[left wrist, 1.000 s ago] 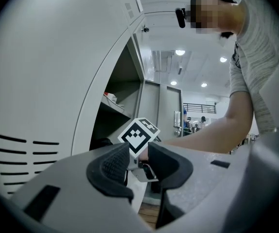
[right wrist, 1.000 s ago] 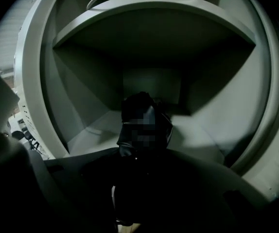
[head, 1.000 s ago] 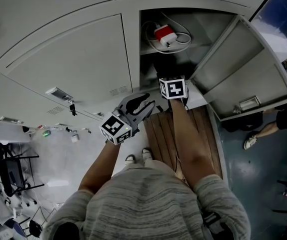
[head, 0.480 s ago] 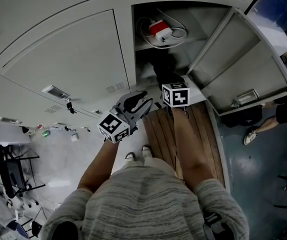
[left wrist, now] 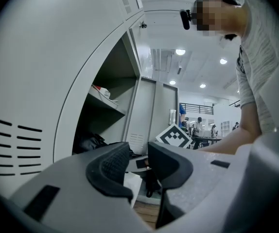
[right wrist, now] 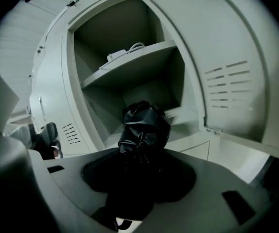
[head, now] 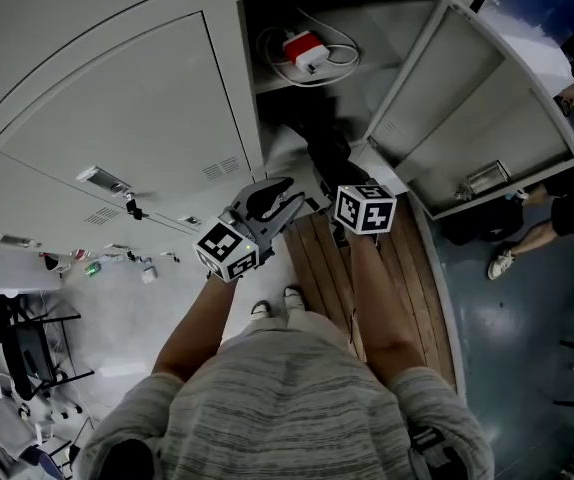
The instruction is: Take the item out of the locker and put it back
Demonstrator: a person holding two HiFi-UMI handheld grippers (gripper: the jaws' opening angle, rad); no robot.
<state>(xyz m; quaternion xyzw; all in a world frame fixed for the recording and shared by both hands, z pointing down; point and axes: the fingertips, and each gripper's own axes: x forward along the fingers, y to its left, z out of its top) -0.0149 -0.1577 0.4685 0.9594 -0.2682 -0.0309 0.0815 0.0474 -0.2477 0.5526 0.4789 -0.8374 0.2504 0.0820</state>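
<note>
A crumpled black bag (right wrist: 144, 127) hangs from my right gripper (right wrist: 139, 174), whose jaws are shut on its lower part, just outside the open locker (right wrist: 130, 96). In the head view the black bag (head: 322, 146) lies between the locker opening and my right gripper (head: 337, 190), below its marker cube. My left gripper (head: 283, 196) hovers level in front of the closed locker door to the left. A narrow gap shows between its jaws, with nothing in it. In the left gripper view, my left gripper (left wrist: 139, 160) looks past that door toward the open compartment.
The locker door (head: 477, 98) swings open to the right. A red-and-white charger with a white cable (head: 305, 50) lies on the upper shelf (right wrist: 134, 57). A wooden platform (head: 327, 258) lies underfoot. Another person's legs (head: 542, 233) stand at the right.
My right gripper has drawn back out of the locker toward me and rolled, bringing the black bag with it. The left gripper has stayed almost still.
</note>
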